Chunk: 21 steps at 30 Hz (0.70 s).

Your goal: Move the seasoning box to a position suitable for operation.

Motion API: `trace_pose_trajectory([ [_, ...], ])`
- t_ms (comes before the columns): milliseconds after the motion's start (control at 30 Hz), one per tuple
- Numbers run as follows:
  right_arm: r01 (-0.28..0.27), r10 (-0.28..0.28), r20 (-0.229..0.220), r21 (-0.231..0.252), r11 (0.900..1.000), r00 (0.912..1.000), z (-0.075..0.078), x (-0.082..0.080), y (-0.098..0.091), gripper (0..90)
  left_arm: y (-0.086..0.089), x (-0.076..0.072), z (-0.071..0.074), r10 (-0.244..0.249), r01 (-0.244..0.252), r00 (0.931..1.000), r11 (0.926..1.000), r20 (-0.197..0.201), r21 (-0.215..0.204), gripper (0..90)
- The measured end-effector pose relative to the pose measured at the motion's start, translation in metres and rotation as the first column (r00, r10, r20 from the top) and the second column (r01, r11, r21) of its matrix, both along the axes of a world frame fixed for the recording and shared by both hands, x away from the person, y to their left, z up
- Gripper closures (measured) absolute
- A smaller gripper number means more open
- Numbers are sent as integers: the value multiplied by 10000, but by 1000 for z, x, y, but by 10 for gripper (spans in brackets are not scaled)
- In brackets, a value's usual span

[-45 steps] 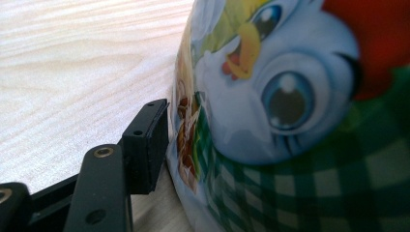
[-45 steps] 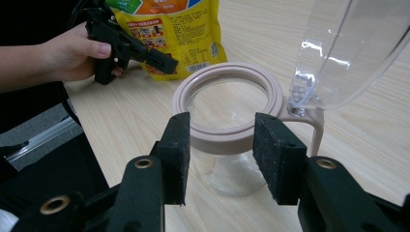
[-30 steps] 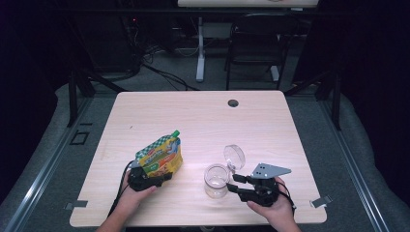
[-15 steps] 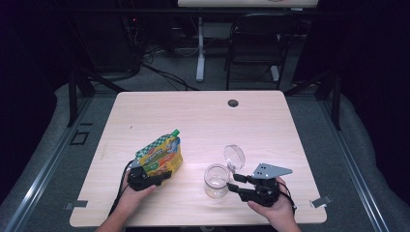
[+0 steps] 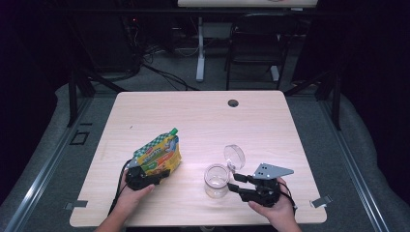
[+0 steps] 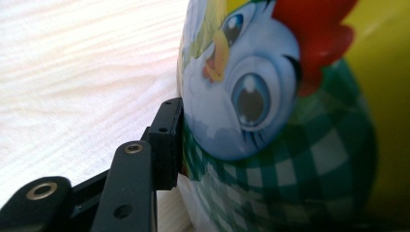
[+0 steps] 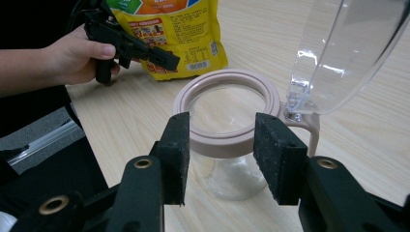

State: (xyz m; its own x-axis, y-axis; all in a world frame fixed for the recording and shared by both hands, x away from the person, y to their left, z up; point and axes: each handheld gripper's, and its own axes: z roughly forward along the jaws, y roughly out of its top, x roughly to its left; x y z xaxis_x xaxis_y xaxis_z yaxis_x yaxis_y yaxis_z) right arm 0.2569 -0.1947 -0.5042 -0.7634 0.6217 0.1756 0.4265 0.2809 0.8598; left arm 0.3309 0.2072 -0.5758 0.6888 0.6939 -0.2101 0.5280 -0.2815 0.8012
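**While Clamped on a Pouch and Poised Beside a Jar**

Having just been closing, now narrowed on the lower edge of the pouch [image 5: 157,153]: the left gripper [image 5: 162,174], with one flat black pad pressed into the glossy, bulging foil. Other jaw hidden behind the pouch in the left gripper view. Held wide and gripping nothing: the right gripper [image 7: 222,145], with rough, grainy black pads at either side of the jar [image 7: 227,125], just in front of its rim and apart from it.

On the pouch: yellow plastic film, a green-and-white check pattern, a cartoon bird with a red comb, a small green cap at the top corner. Standing tilted on the near left part of the table [image 5: 203,121].

Of the jar: clear, round, with a thick pale pink ring at the mouth. Upright at the near middle, well apart from the pouch. Hinged to the ring and swung up: a clear domed lid [image 5: 234,157].

Below: pale wood-grain top, smooth, with rounded corners and a dark round hole [image 5: 233,103] near the far edge. Around: grey carpet, dark room, cables and a chair [image 5: 256,43] behind.
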Motion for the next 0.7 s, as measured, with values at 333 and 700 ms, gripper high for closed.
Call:
trace_pose_trajectory([
  [333,-3,3,-70,-2,10000,10000,0,0,-2,561,-6,-8,12,-243,180,9968,9965,762,822,553],
  [700,32,-32,-161,-61,10000,9999,1,-2,-4,557,-11,-12,21,-279,22,9897,9836,1402,1804,553],
])
